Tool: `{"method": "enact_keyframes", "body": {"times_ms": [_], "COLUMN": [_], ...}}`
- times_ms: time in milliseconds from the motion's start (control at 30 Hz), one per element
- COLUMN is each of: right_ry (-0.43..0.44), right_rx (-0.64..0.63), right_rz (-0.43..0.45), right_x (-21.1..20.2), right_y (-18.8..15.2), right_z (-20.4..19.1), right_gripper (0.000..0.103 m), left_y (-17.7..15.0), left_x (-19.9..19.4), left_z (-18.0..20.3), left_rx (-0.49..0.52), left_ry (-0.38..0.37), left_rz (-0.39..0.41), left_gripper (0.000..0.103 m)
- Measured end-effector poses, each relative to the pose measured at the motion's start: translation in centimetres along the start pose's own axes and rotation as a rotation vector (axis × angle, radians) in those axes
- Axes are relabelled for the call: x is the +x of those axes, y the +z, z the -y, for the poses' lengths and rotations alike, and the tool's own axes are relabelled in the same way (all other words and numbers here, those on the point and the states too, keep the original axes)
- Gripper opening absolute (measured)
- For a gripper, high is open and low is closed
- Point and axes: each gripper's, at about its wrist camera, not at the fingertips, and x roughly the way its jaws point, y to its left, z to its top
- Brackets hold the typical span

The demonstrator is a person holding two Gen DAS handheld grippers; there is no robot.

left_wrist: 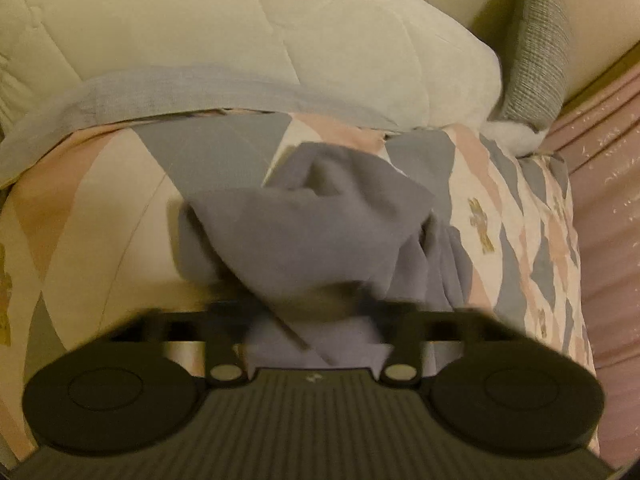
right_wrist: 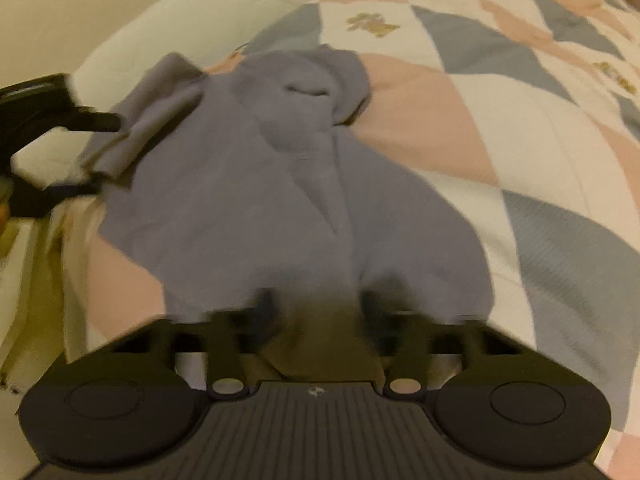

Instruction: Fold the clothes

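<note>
A grey-blue garment [left_wrist: 320, 224] lies crumpled on a patchwork quilt [left_wrist: 100, 208]. In the left wrist view its cloth drapes over my left gripper [left_wrist: 316, 312] and hides the fingertips; the jaws look wide apart. In the right wrist view the same garment [right_wrist: 280, 184] stretches away from my right gripper [right_wrist: 316, 304], whose fingers are blurred and covered by the cloth edge. My left gripper [right_wrist: 96, 152] shows at the far left of that view, with a garment corner between its fingers.
A cream duvet [left_wrist: 240, 28] with a grey band lies beyond the quilt. A grey woven cushion [left_wrist: 536, 56] and a pink curtain [left_wrist: 608, 200] are at the right. The quilt [right_wrist: 500, 120] spreads right of the garment.
</note>
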Motion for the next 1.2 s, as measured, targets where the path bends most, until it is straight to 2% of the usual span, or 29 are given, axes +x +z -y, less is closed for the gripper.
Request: {"method": "enact_keyframes", "body": {"times_ms": [100, 167, 233, 300, 367, 433, 600, 667, 700, 733, 800, 833, 900, 1033, 1133, 1200], "right_ry": [0.068, 0.090, 0.104, 0.088, 0.058, 0.017, -0.102, -0.137, -0.148, -0.161, -0.183, -0.187, -0.195, -0.169, -0.151, -0.116], "right_rx": [0.002, -0.037, -0.080, -0.099, -0.099, -0.093, -0.052, -0.036, -0.027, -0.026, -0.033, -0.022, 0.030, 0.158, 0.266, 0.340], "right_rz": [0.069, 0.119, 0.155, 0.151, 0.110, 0.050, -0.138, -0.230, -0.283, -0.315, -0.318, -0.312, -0.301, -0.240, -0.176, -0.162], "right_x": [-3.1, -6.2, -9.8, -13.4, -16.5, -19.4, -23.4, -23.9, -23.9, -24.2, -25.0, -25.5, -26.3, -27.3, -26.0, -24.7], "right_y": [-0.5, -1.1, -2.1, -4.1, -7.0, -10.8, -20.8, -24.6, -26.3, -28.0, -30.9, -32.1, -34.2, -36.7, -36.0, -35.6], "right_z": [0.7, 0.8, 1.0, 1.9, 3.2, 4.7, 7.2, 7.8, 8.1, 8.3, 8.5, 8.8, 9.7, 12.6, 15.0, 16.7], "right_gripper": [0.007, 0.007, 0.007, 0.007, 0.006, 0.006, 0.007, 0.013, 0.022, 0.031, 0.043, 0.045, 0.046, 0.046, 0.046, 0.048], "left_y": [-0.5, -1.6, -3.4, -6.0, -9.2, -13.5, -26.4, -30.4, -32.0, -33.1, -34.8, -35.5, -36.6, -38.5, -40.7, -42.3], "left_x": [-2.0, -4.5, -7.4, -10.5, -12.8, -14.2, -14.5, -14.3, -14.3, -14.6, -15.4, -16.0, -16.9, -18.3, -18.8, -17.9], "left_z": [0.0, 0.4, 0.7, 0.6, 0.5, 0.5, -0.2, -0.9, -1.2, -1.2, -0.9, -0.8, -0.4, 0.5, 1.6, 2.7], "left_rx": [0.021, 0.075, 0.124, 0.171, 0.194, 0.206, 0.250, 0.245, 0.254, 0.281, 0.348, 0.385, 0.434, 0.442, 0.462, 0.508], "left_ry": [-0.056, -0.078, -0.106, -0.134, -0.167, -0.187, -0.140, -0.094, -0.064, -0.037, 0.015, 0.038, 0.069, 0.085, 0.071, 0.049], "left_rz": [0.020, 0.025, 0.019, -0.010, -0.076, -0.174, -0.434, -0.496, -0.510, -0.507, -0.485, -0.469, -0.440, -0.407, -0.381, -0.400], "left_gripper": [0.008, 0.008, 0.008, 0.008, 0.008, 0.008, 0.010, 0.010, 0.010, 0.010, 0.011, 0.016, 0.022, 0.028, 0.032, 0.037]}}
